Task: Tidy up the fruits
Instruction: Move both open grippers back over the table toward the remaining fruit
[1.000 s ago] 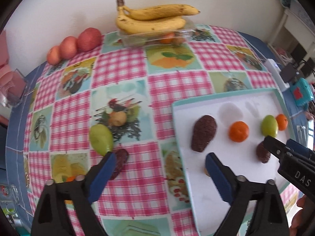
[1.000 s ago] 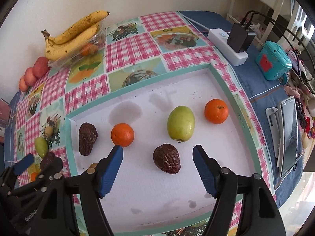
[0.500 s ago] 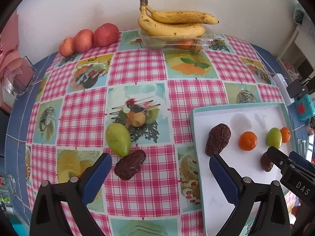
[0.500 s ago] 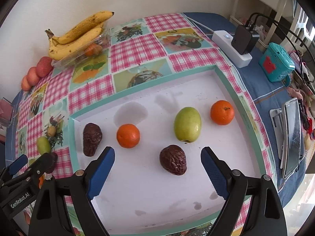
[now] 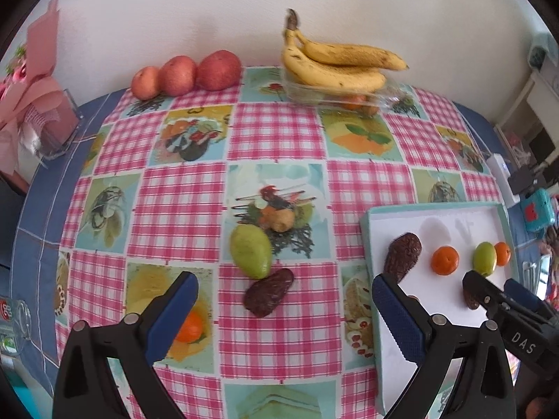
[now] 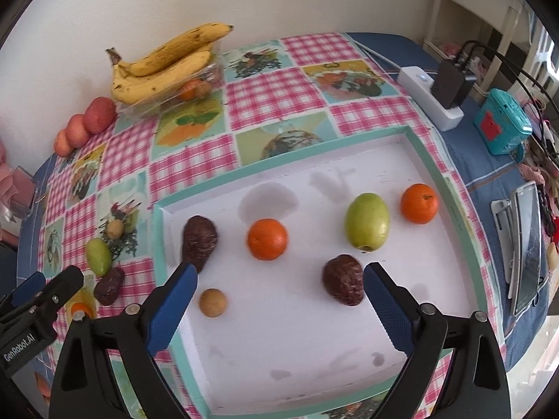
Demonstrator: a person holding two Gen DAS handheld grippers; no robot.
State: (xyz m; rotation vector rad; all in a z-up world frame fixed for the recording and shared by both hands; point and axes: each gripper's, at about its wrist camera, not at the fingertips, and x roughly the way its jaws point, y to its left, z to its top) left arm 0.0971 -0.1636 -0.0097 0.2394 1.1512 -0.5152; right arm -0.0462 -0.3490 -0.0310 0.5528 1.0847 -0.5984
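Note:
A white tray with a teal rim (image 6: 415,139) (image 5: 433,207) lies on the checked tablecloth. In it are two dark wrinkled fruits (image 6: 199,242) (image 6: 344,284), two oranges (image 6: 267,239) (image 6: 419,203), a green fruit (image 6: 367,221) and a small tan ball (image 6: 213,302). On the cloth left of the tray lie a green fruit (image 5: 251,251), a dark wrinkled fruit (image 5: 268,291) and an orange (image 5: 188,326). My left gripper (image 5: 284,309) is open above the dark fruit on the cloth. My right gripper (image 6: 277,296) is open over the tray's near part, holding nothing.
Bananas (image 5: 335,64) rest on a clear plastic box by the wall, with three red apples (image 5: 187,75) to their left. A small tan fruit (image 5: 283,221) sits mid-table. A power strip with a charger (image 6: 436,96), a teal device (image 6: 503,122) and a phone (image 6: 527,248) lie right of the tray.
My left gripper has swung left, away from the tray, and pulled back; the loose fruits on the cloth now lie between its fingers. My right gripper has backed off slightly.

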